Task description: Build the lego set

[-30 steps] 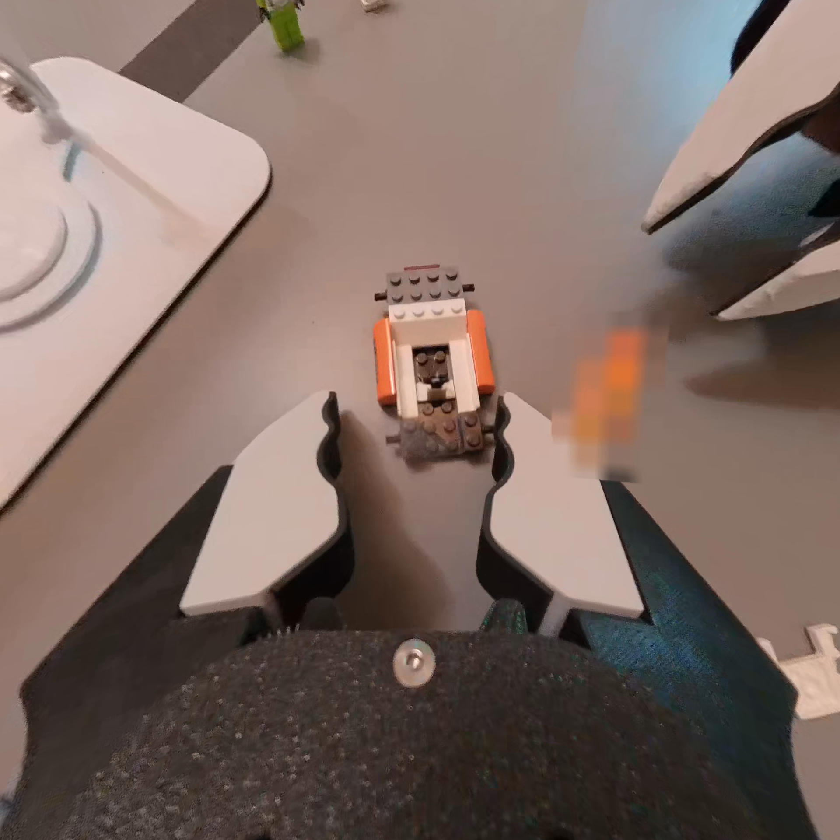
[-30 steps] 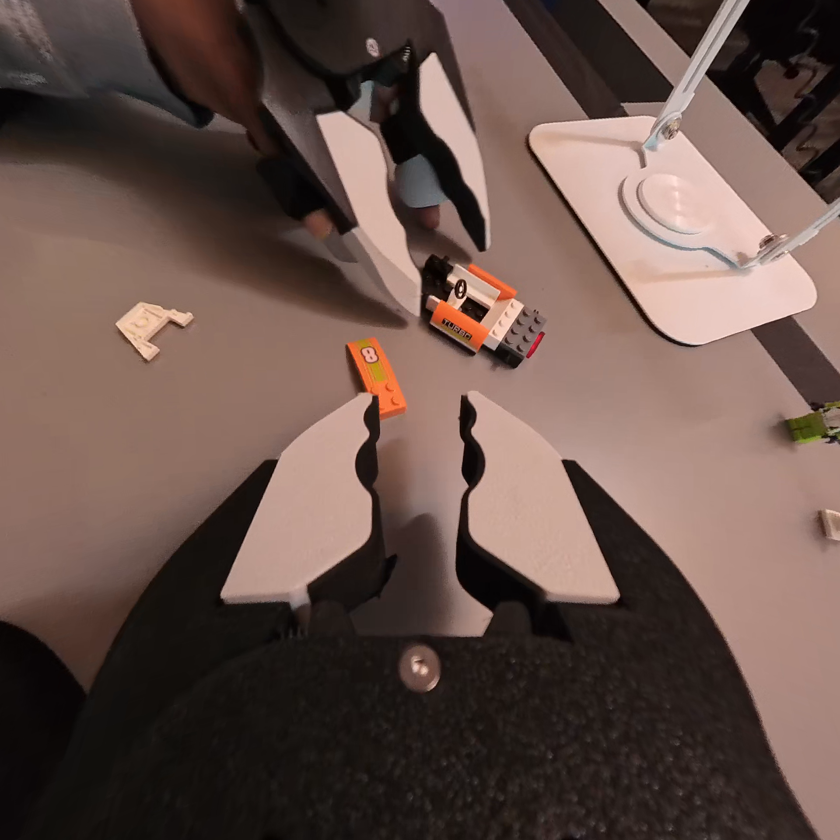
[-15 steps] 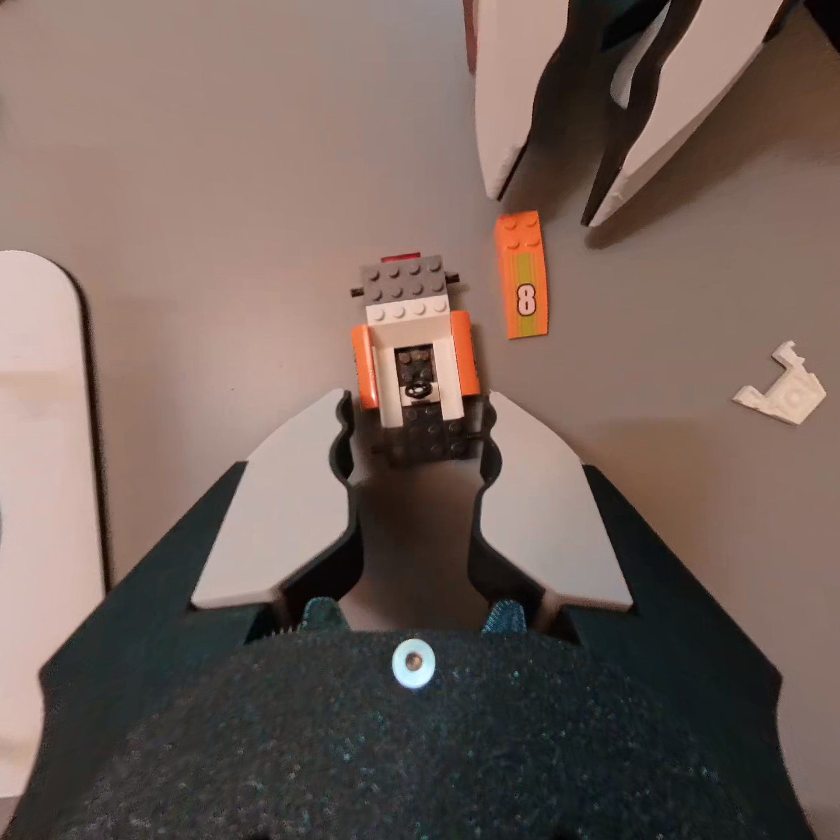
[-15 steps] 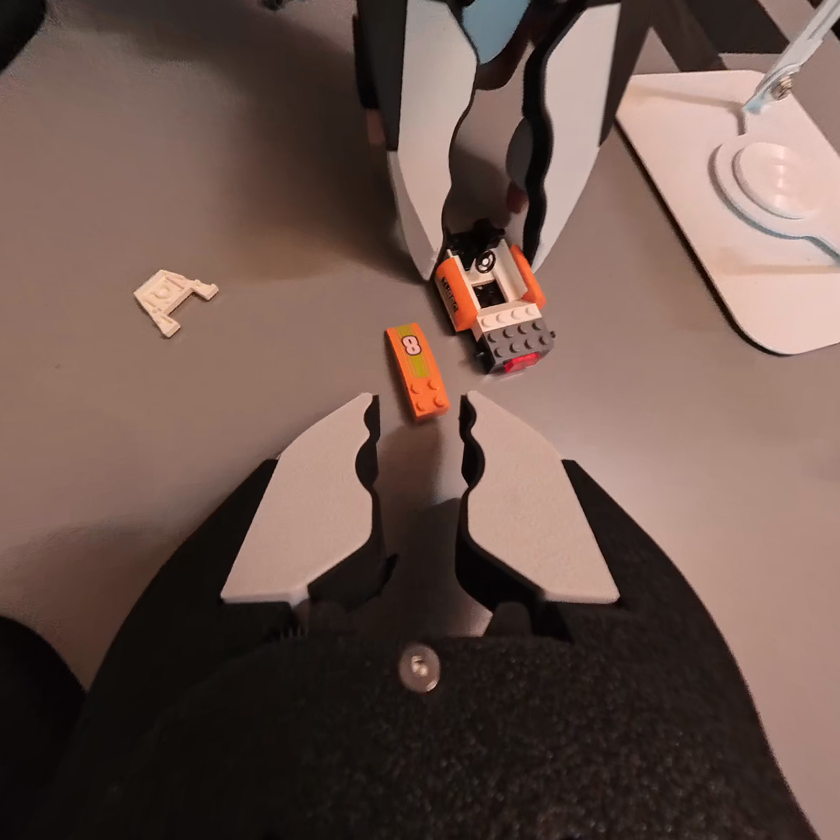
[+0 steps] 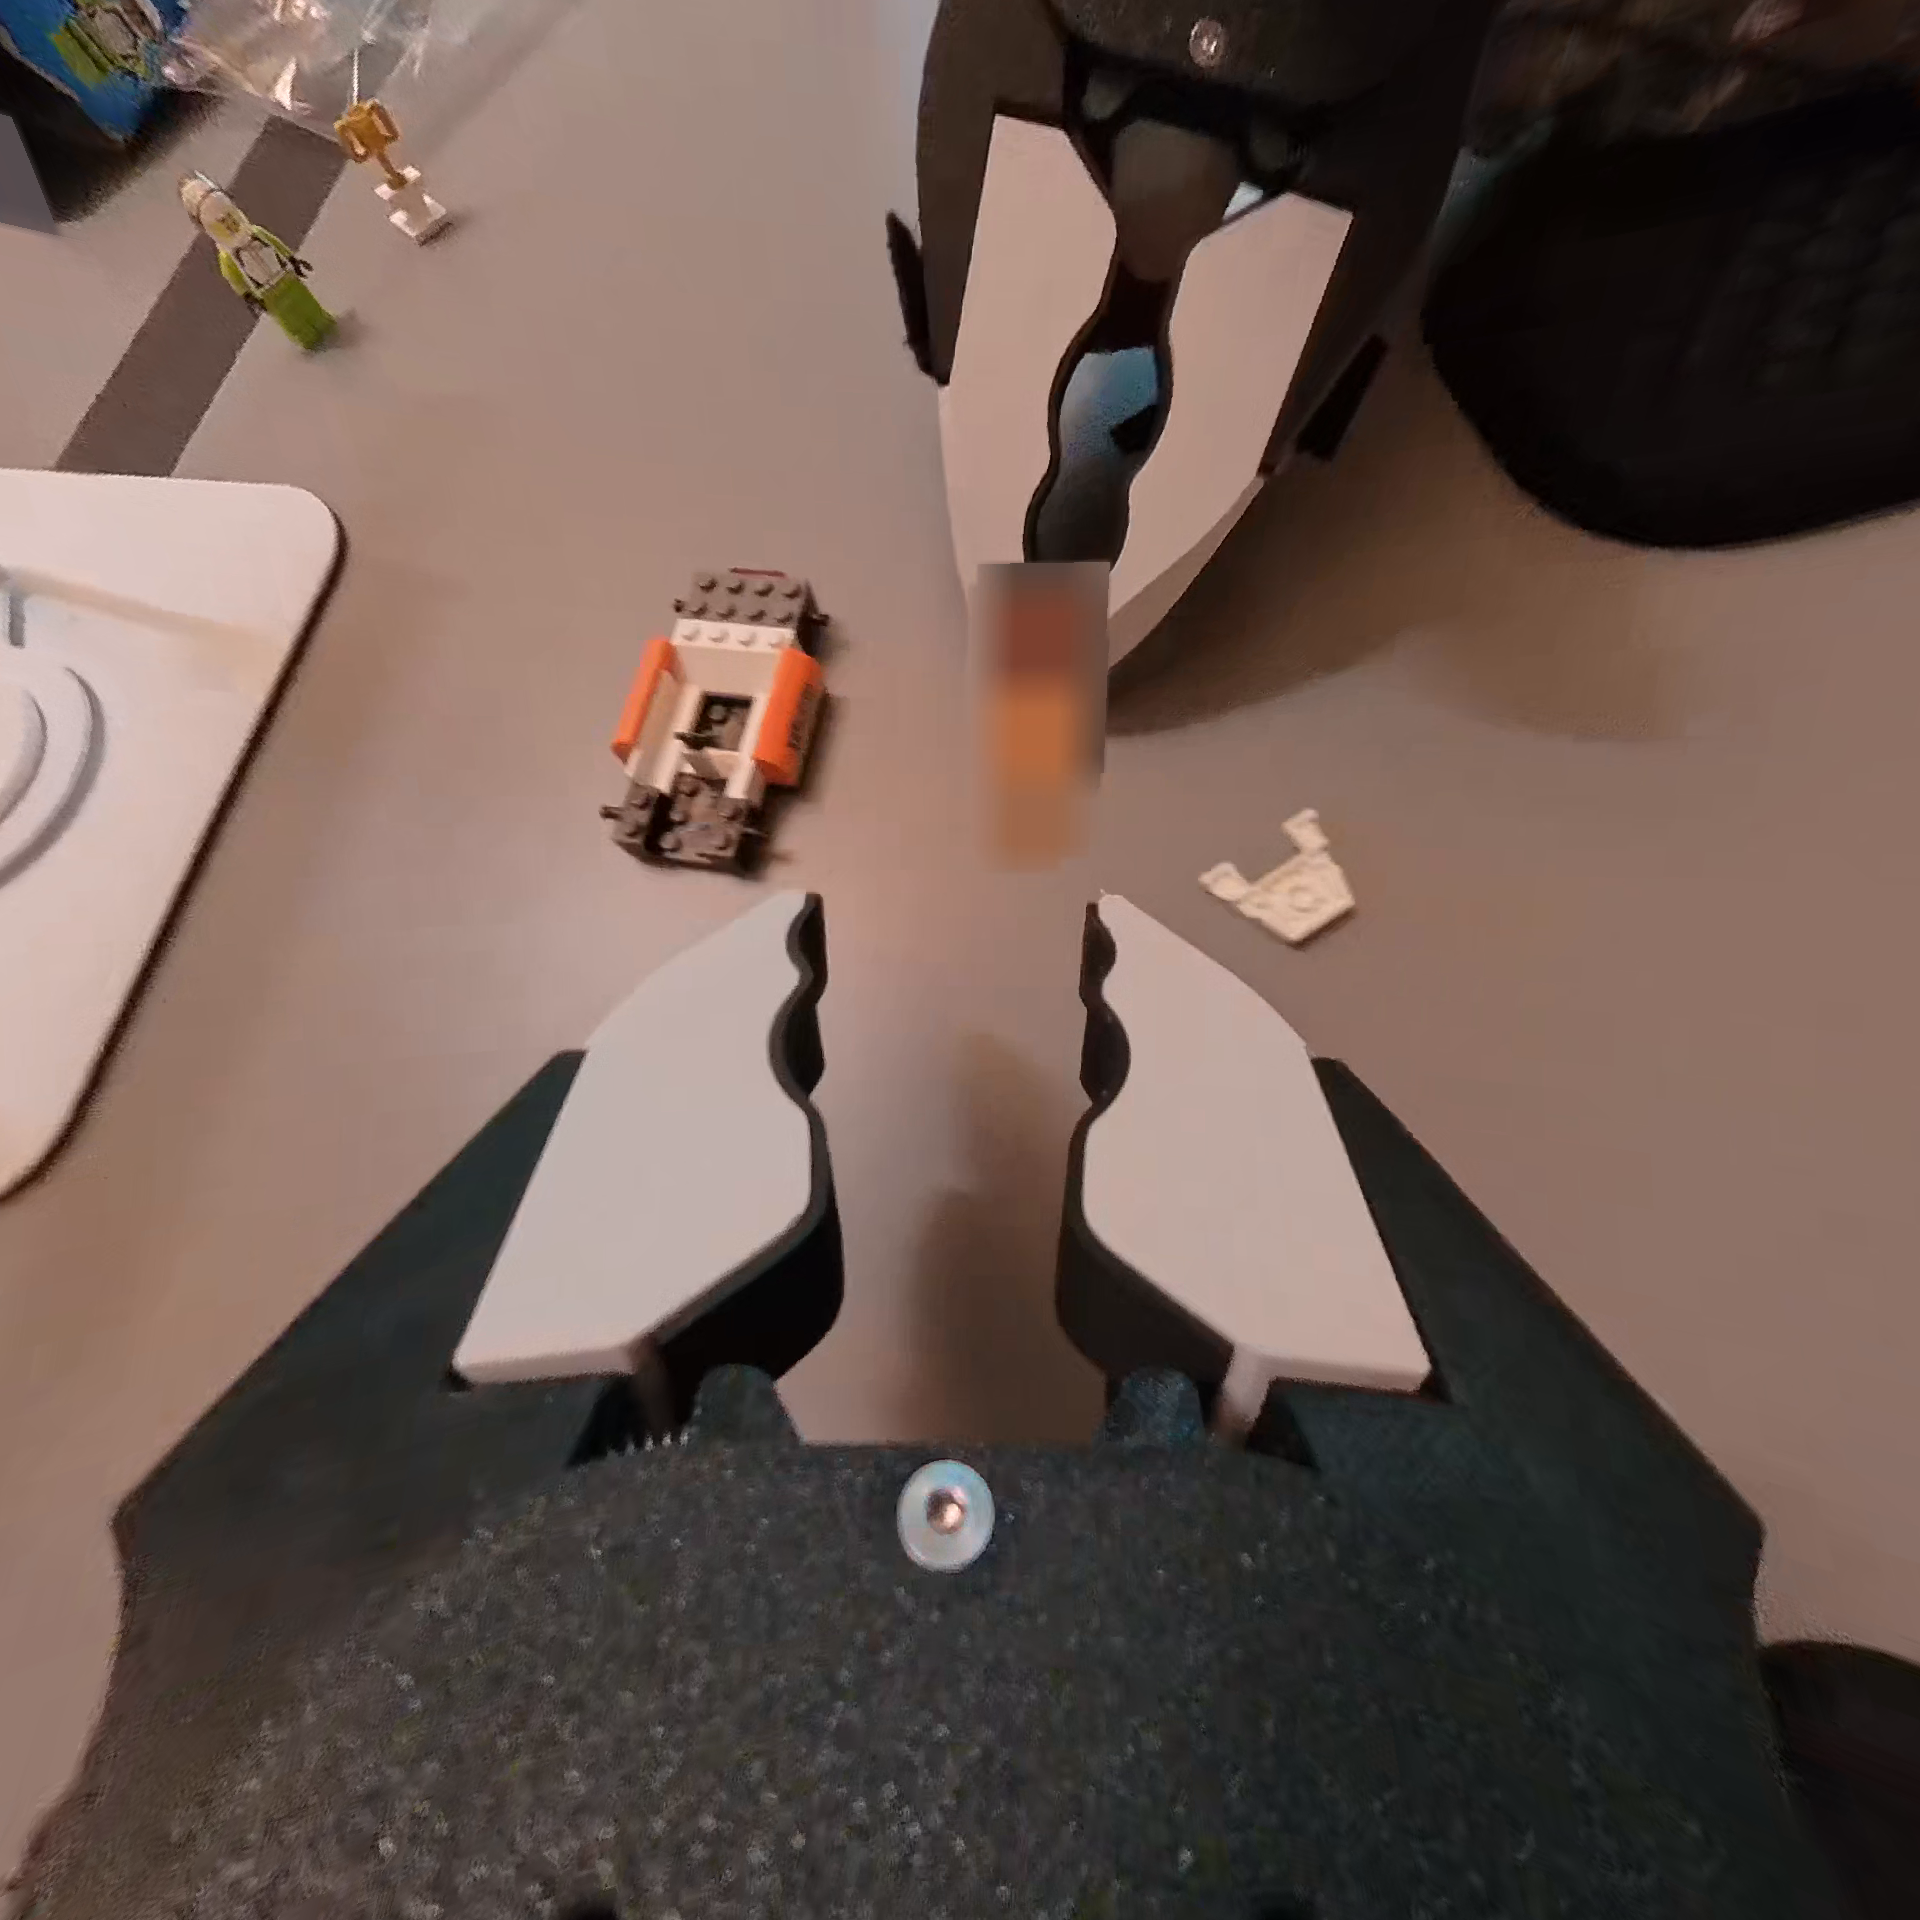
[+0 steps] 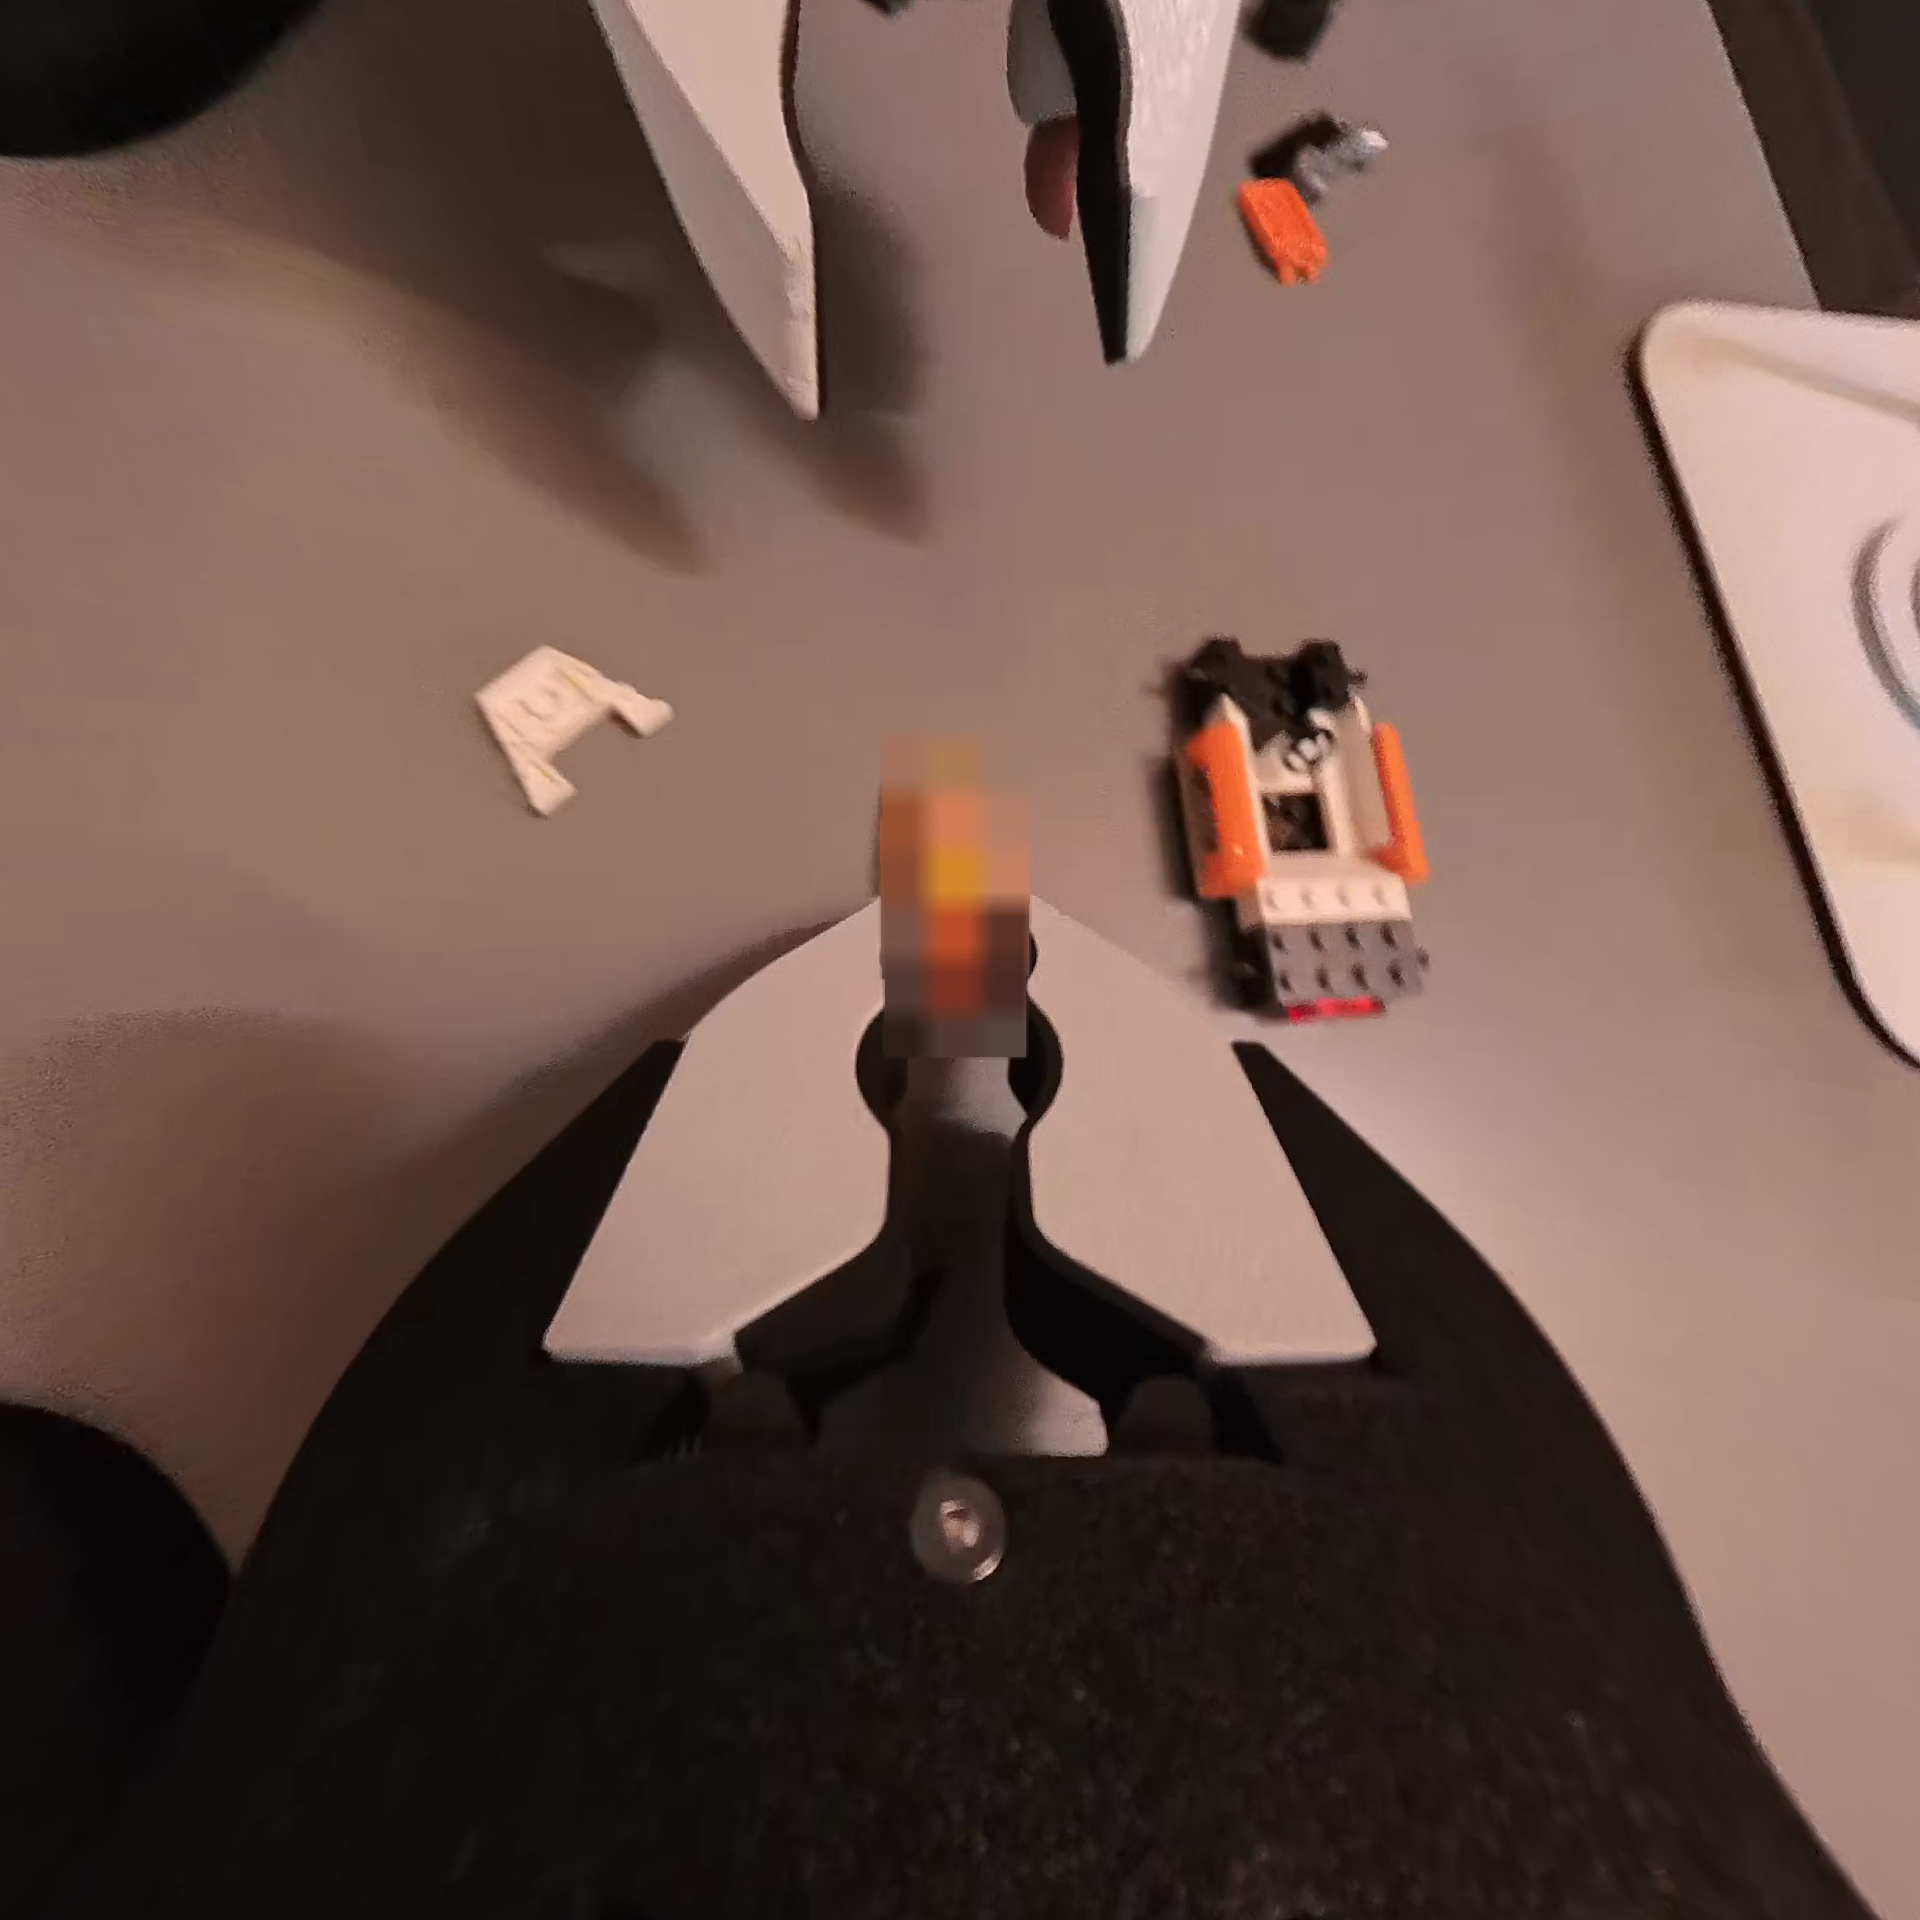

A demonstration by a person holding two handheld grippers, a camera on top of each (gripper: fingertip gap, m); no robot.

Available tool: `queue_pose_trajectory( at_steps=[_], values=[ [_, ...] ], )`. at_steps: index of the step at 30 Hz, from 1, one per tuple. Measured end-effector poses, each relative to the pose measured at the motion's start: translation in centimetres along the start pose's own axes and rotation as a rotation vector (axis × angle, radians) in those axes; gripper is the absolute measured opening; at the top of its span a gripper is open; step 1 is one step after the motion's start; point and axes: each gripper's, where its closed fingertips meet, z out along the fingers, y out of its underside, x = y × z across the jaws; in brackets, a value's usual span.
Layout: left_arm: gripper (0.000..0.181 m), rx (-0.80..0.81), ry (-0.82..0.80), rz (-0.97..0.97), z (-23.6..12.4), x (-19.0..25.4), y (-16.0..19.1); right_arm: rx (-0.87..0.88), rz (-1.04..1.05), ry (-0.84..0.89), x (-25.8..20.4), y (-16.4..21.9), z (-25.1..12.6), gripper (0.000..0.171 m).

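We log, on the grey bench (image 5: 520, 935), one part-built lego car (image 5: 717, 717), orange, white and grey, resting flat and untouched; in the right wrist view it lies to the right of our right claw (image 6: 1304, 842). One orange lego piece (image 6: 951, 883), overlaid by a mosaic patch in both views, sits at the tips of the right claw (image 6: 951, 925); we record its fingers (image 6: 769, 1122) drawn close together about the near end of that piece, and the hold appears to be a clamp, though the patch hides the contact itself. In the left wrist view the same claw comes down from above with the piece at its tips (image 5: 1039, 717), just right of the car and apart from it. Our left claw (image 5: 951, 904) stands with its fingers (image 5: 665, 1164) apart and nothing between them, held clear of the car and above the bench. One pale wedge-shaped lego piece (image 5: 1283, 883) lies loose to the right of the left claw. One white flat stand base (image 5: 156, 727) occupies the left edge of that view. Farther off we note one minifigure in green (image 5: 260, 260) and one small gold trophy piece (image 5: 390, 171). In the right wrist view a small orange plate (image 6: 1283, 229) and a dark piece (image 6: 1320, 151) lie beyond the left claw.
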Motion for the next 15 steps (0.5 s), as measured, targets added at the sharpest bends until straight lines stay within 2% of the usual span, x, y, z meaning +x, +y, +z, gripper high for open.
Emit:
queue_pose_trajectory(
  at_steps=[3, 7, 8, 10, 15],
  values=[
    [0.044, 0.046, 0.005, -0.046, -0.7, 2.1, -0.4, -0.019, -0.065, -0.039, -1.6, -0.8, 0.9, 0.014],
    [0.045, -0.003, -0.059, 0.003, -0.8, 2.7, 0.1, -0.033, -0.078, -0.062, -1.9, -0.9, 1.4, 0.015],
    [0.045, -0.01, -0.061, 0.003, -0.7, 3.0, 0.1, -0.033, -0.072, -0.058, -1.8, -1.0, 1.3, 0.02],
    [0.046, -0.021, -0.043, -0.019, -0.6, 3.7, 0.2, -0.016, -0.054, -0.048, -1.7, -1.2, 0.6, 0.027],
    [0.052, -0.104, 0.034, -0.08, 0.1, 6.0, 1.9, -0.011, -0.017, -0.008, -1.4, -0.8, -0.6, 0.029]
  ],
)
